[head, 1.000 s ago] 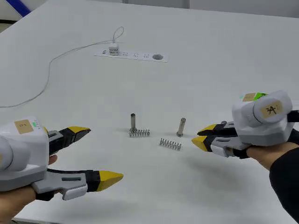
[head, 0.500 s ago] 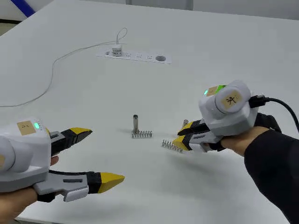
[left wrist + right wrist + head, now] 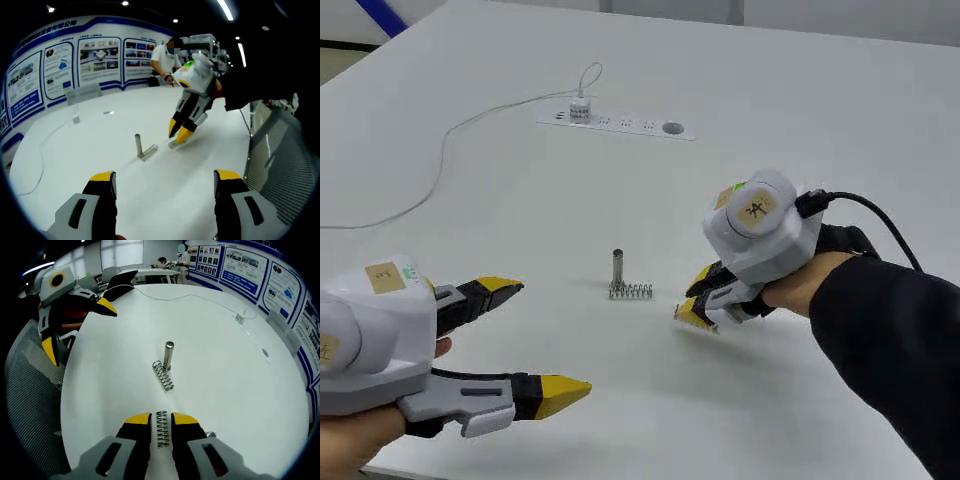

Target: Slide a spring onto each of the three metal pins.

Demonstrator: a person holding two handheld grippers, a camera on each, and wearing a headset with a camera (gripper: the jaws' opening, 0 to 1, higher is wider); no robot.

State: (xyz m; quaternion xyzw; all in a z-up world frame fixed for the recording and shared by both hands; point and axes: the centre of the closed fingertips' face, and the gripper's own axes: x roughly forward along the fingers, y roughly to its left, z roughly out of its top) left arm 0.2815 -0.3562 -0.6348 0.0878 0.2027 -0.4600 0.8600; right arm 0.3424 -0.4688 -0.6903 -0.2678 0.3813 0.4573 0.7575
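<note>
Right hand-held gripper (image 3: 161, 419) now forward; spring (image 3: 161, 431) between jaws

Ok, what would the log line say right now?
right gripper: astride loose spring | left gripper: open, empty | pin: bare, second spring beside

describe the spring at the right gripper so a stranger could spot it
On the white table, a metal pin stands upright near the middle with a neighbouring spring lying at its foot. The wanted spring lies flat apart from that pair, between the yellow tips of the right gripper.
</note>
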